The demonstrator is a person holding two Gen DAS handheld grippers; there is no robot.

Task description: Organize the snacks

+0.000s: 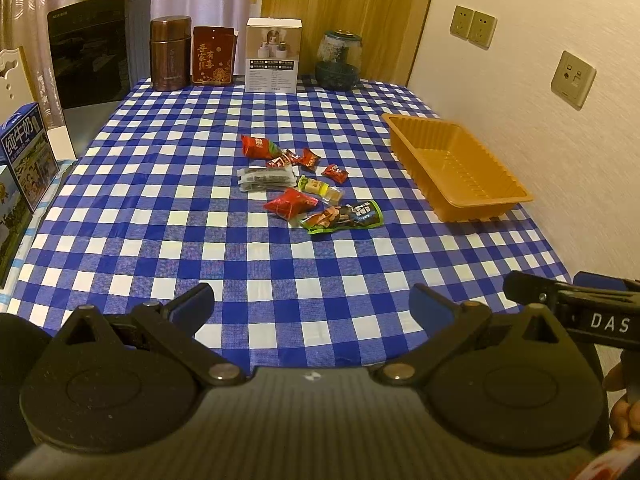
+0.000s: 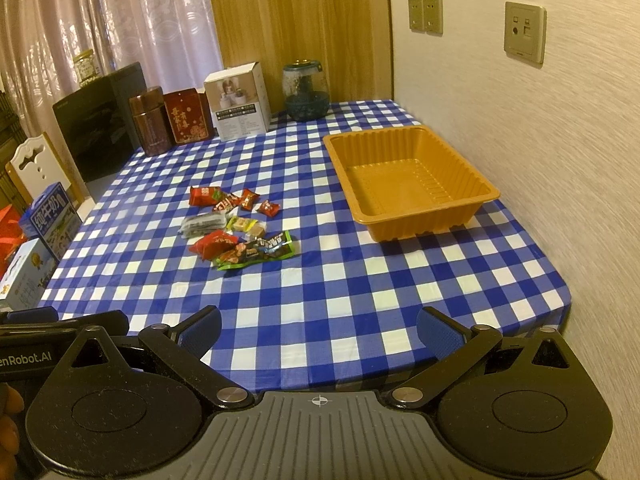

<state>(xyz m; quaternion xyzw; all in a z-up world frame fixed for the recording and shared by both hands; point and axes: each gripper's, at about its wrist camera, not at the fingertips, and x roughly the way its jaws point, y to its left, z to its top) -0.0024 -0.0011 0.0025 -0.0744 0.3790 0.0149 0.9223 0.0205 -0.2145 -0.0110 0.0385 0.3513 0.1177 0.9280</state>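
Snacks (image 1: 304, 184) lie clustered mid-frame on the checkered desk (image 1: 200, 248), left of the orange tray (image 1: 456, 168). Left tongs (image 1: 312, 304) and right tongs (image 2: 318, 330) at the bottom both gape released, grasping nothing.

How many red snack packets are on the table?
4, all in the pile: big far packet, two small candies, one near packet. Others may be hidden.

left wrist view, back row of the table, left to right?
Brown canister → red tin → white box → glass jar.
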